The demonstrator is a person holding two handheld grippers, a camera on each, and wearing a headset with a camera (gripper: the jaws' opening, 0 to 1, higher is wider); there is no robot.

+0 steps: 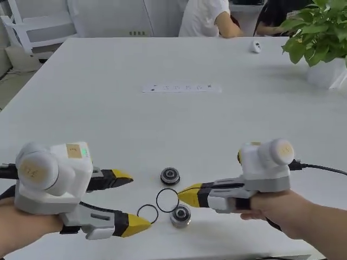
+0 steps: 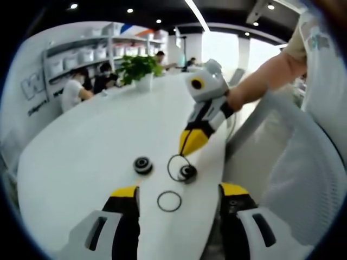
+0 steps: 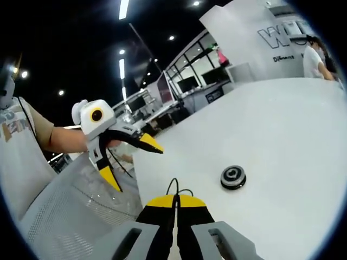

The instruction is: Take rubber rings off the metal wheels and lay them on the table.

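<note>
On the smooth white table (image 1: 108, 97), at six o'clock in the head view, my right gripper (image 1: 187, 195) has its yellow tips pressed together on a thin black rubber ring (image 1: 167, 200). The ring is round and hangs beside a shiny metal wheel (image 1: 180, 215); I cannot tell if they touch. My left gripper (image 1: 130, 200) stands wide open and holds nothing. A second ring (image 1: 147, 213) lies flat just ahead of its tips. A dark-rimmed wheel (image 1: 170, 175) sits at twelve o'clock from the held ring. The right gripper view shows one wheel; the left gripper view shows both wheels and both rings.
</note>
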